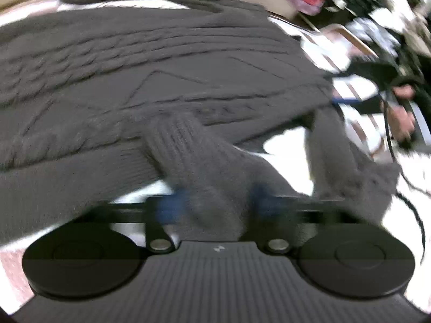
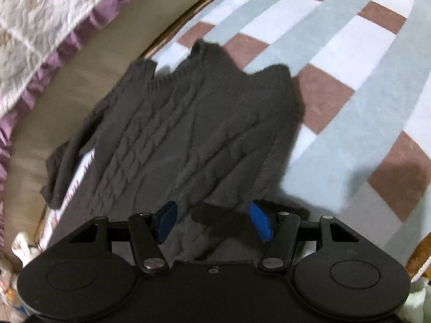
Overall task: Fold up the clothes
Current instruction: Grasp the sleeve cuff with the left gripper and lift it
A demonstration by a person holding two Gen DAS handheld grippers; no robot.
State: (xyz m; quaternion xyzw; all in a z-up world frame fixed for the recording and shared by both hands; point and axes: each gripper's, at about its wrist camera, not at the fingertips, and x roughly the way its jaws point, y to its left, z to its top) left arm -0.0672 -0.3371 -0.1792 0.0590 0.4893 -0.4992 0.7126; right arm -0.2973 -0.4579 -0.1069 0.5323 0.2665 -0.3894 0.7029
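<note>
I note a bed covered by a checked blanket (image 2: 336, 62) of pale blue, white and brown squares, the largest item in view. Spread flat on it lies a dark grey cable-knit sweater (image 2: 188, 134), collar towards the far edge, one sleeve trailing off to the left in the right wrist view. Beyond the bed's edge sits a white quilted cover with a purple frill (image 2: 40, 27).

In the left wrist view the same sweater (image 1: 161, 67) fills most of the frame, though motion blur softens it. A ribbed grey sleeve cuff (image 1: 194, 161) rises from the garment into my left tongs (image 1: 215, 204); the blue pads are pinching it from both sides. At the right edge of that view I can see a person's hand (image 1: 401, 118) gripping the other tool.

My right tongs (image 2: 214, 220) stand spread above the sweater's lower hem, blue pads (image 2: 260, 220) well apart, nothing pinched between them.
</note>
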